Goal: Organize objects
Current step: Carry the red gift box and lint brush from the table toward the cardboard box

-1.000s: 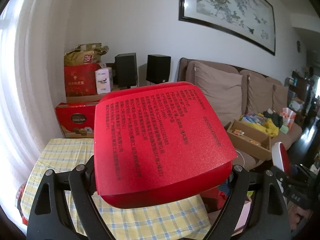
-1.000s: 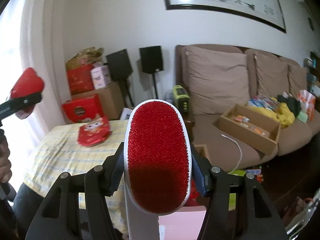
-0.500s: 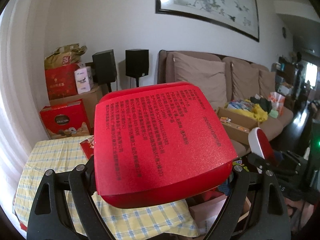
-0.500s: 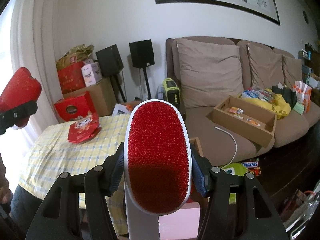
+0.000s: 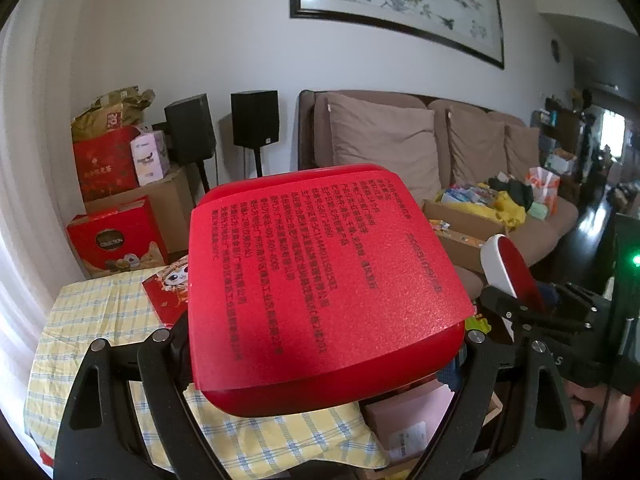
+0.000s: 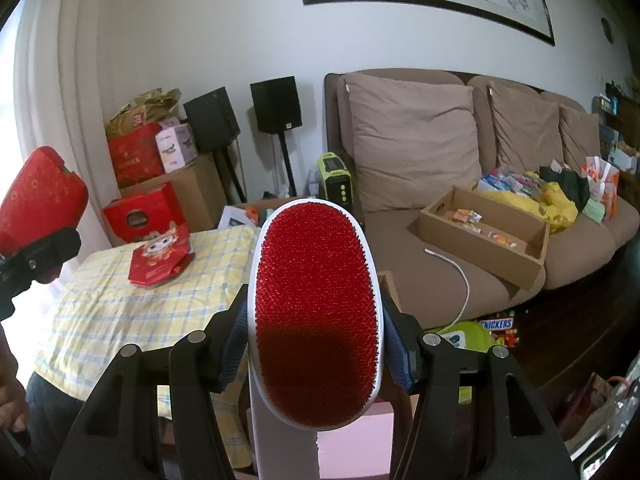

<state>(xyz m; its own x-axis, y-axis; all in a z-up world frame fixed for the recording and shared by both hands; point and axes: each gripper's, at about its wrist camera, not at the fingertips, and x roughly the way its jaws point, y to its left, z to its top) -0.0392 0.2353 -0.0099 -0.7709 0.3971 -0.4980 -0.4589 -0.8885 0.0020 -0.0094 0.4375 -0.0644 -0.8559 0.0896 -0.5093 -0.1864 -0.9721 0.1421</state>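
Over the near edge of the yellow checked tablecloth (image 5: 100,320), the left gripper (image 5: 320,344) pinches a glossy red rounded box (image 5: 320,280) with black Chinese print, while the right gripper (image 6: 316,344) clamps a white-rimmed red-bristled lint brush (image 6: 316,300). Both look mid-carry; each needs a set-down spot next. Far off, a "SNICKERS" pack (image 6: 496,324) lies on the floor.

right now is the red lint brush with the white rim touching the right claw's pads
Touching. The right wrist view shows the red lint brush with the white rim wedged in the right claw, both blue pads pressed against its rim with no gap.
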